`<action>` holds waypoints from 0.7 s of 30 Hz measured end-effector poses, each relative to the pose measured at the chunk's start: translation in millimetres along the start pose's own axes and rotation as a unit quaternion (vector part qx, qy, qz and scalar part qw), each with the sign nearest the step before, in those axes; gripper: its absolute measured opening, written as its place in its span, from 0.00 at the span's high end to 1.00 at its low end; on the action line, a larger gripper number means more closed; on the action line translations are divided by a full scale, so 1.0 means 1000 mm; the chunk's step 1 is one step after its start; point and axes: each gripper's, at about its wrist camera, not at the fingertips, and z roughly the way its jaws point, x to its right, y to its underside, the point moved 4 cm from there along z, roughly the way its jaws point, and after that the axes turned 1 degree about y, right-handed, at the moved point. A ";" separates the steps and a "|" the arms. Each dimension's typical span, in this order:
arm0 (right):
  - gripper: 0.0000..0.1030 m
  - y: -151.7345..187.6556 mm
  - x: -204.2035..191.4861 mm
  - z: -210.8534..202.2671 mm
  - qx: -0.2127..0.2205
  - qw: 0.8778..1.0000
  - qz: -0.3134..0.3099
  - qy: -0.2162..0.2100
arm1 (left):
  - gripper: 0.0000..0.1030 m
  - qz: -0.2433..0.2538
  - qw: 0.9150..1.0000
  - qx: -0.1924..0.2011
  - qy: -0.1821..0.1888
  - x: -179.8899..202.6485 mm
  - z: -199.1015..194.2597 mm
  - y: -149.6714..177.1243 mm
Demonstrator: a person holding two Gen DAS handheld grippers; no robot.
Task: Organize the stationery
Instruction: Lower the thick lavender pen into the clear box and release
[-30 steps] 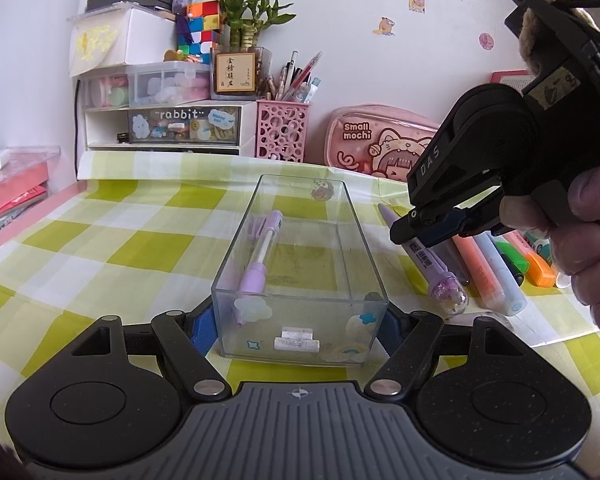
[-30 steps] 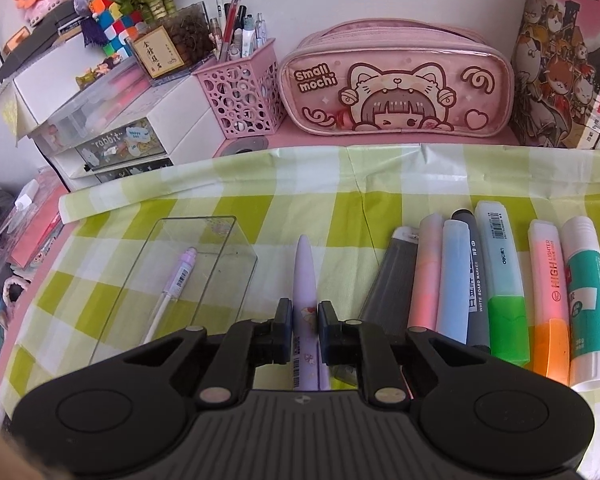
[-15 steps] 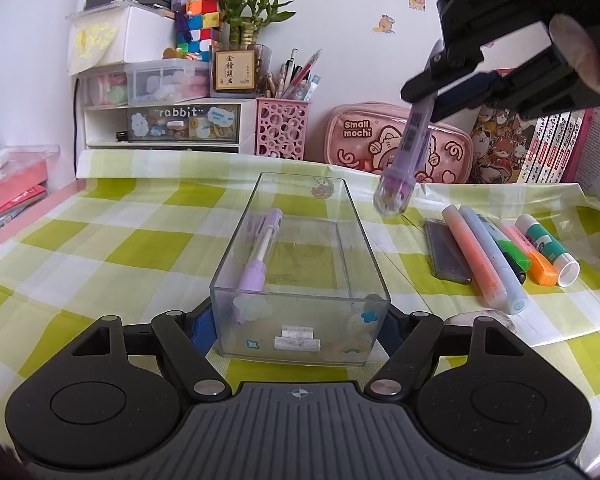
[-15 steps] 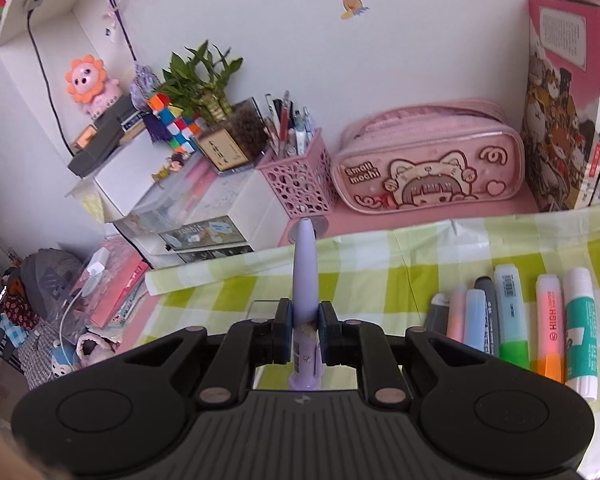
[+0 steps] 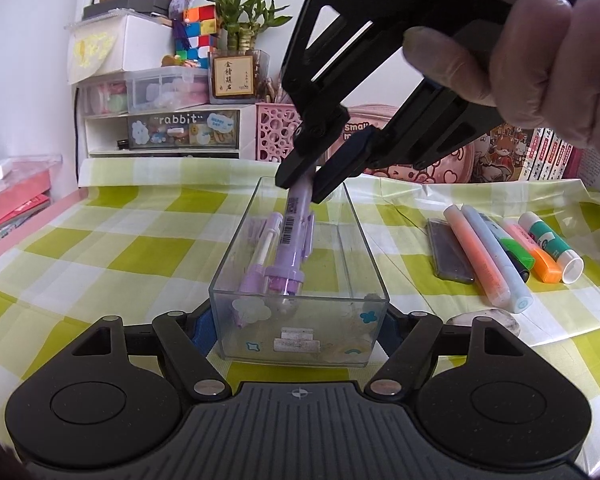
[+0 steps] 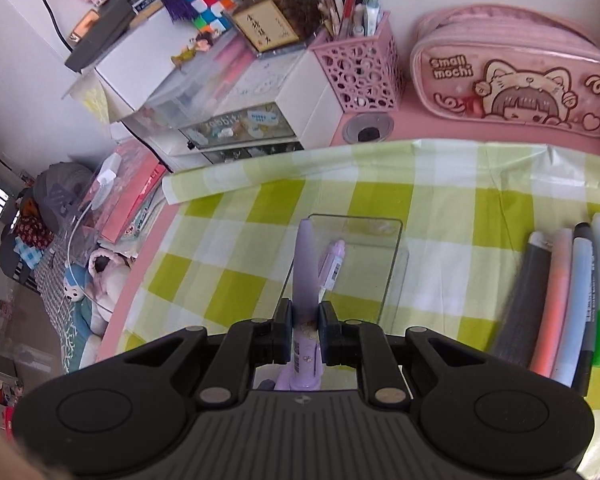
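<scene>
The right gripper (image 5: 306, 178) is squeezing a light, stiff purple pen (image 5: 294, 240) mid-frame; the left gripper (image 5: 300, 322) is hugging the slippery clear box (image 5: 360, 240).

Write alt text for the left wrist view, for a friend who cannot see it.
The right gripper, held in a gloved hand, lowers a purple pen into a clear box that the left gripper clamps. A second pen lies inside; markers wait on the checked cloth.
</scene>
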 end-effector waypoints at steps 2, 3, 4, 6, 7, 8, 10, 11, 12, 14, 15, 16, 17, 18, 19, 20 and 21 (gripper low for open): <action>0.84 -0.002 0.001 0.007 -0.003 1.000 0.005 0.012 | 0.29 0.000 1.000 0.000 0.001 0.000 0.000 0.000; 0.84 -0.004 0.002 0.010 -0.004 1.000 0.008 0.019 | 0.29 0.000 1.000 0.000 0.002 0.000 0.000 0.000; 0.84 -0.005 0.004 0.012 -0.005 1.000 0.012 0.024 | 0.29 0.000 1.000 0.000 0.002 0.000 0.000 0.000; 0.84 -0.007 0.007 0.018 -0.008 0.999 0.022 0.029 | 0.29 0.001 1.000 0.000 0.003 0.000 0.000 0.000; 0.84 -0.008 0.008 0.021 -0.008 0.999 0.026 0.032 | 0.29 0.000 1.000 0.000 0.003 0.000 0.000 0.000; 0.84 -0.009 0.009 0.023 -0.009 0.999 0.032 0.036 | 0.29 0.001 1.000 0.000 0.003 0.000 0.000 0.000; 0.84 -0.011 0.009 0.029 -0.013 0.998 0.040 0.043 | 0.29 0.001 1.000 0.000 0.003 0.000 0.000 0.000; 0.84 -0.012 0.010 0.032 -0.016 0.998 0.045 0.047 | 0.29 0.001 1.000 0.000 0.003 0.000 0.000 0.000; 0.84 -0.013 0.010 0.034 -0.018 0.997 0.051 0.049 | 0.29 0.001 1.000 0.000 0.003 0.000 0.000 0.000; 0.84 -0.015 0.010 0.034 -0.019 0.996 0.063 0.052 | 0.29 0.001 1.000 0.000 0.003 0.000 0.000 0.000; 0.84 -0.016 0.010 0.034 -0.018 0.996 0.067 0.056 | 0.29 0.001 1.000 0.000 0.003 0.000 0.000 0.000; 0.84 -0.017 0.010 0.034 -0.017 0.996 0.070 0.060 | 0.29 0.001 1.000 0.000 0.002 0.000 0.000 0.000; 0.84 -0.018 0.009 0.034 -0.017 0.995 0.069 0.063 | 0.29 0.001 1.000 0.000 0.002 0.000 0.000 0.000; 0.84 -0.019 0.008 0.035 -0.018 0.995 0.067 0.067 | 0.29 0.001 1.000 0.000 0.003 0.000 0.000 0.000; 0.84 -0.019 0.007 0.035 -0.018 0.995 0.064 0.072 | 0.29 0.001 1.000 0.000 0.003 0.000 0.000 0.000; 0.83 -0.020 0.006 0.035 -0.018 0.995 0.062 0.076 | 0.29 0.001 1.000 0.000 0.003 0.000 0.000 0.000; 0.83 -0.020 0.005 0.035 -0.018 0.995 0.059 0.078 | 0.29 0.001 1.000 0.000 0.003 0.000 0.000 0.000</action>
